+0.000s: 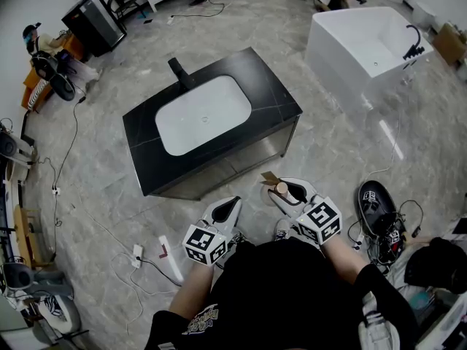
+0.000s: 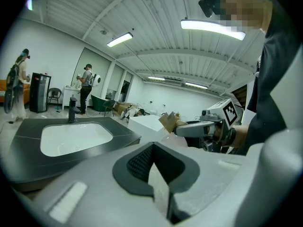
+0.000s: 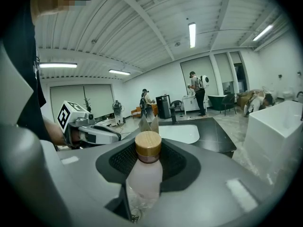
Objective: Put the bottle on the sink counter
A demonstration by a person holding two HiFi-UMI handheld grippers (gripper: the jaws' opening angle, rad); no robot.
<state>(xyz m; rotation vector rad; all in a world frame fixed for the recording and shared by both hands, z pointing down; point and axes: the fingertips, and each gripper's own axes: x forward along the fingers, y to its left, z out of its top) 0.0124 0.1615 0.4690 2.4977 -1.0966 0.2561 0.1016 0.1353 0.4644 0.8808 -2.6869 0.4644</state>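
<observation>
The black sink counter (image 1: pixel 271 102) with its white basin (image 1: pixel 203 114) and black faucet (image 1: pixel 179 71) stands on the floor ahead of me. My right gripper (image 1: pixel 282 188) is shut on a frosted pinkish bottle (image 3: pixel 144 174) with a round wooden cap (image 3: pixel 148 144); it is held upright in front of my body, short of the counter's near edge. My left gripper (image 1: pixel 230 204) is beside it on the left, shut, with nothing between its dark pads (image 2: pixel 142 162). In the left gripper view the right gripper (image 2: pixel 201 127) shows across from the counter (image 2: pixel 28 148).
A white bathtub (image 1: pixel 365 46) stands to the right of the counter. Cables and a power strip (image 1: pixel 137 254) lie on the floor at the left, black gear (image 1: pixel 376 207) at my right. A black cabinet (image 1: pixel 95 22) and people stand at the far wall.
</observation>
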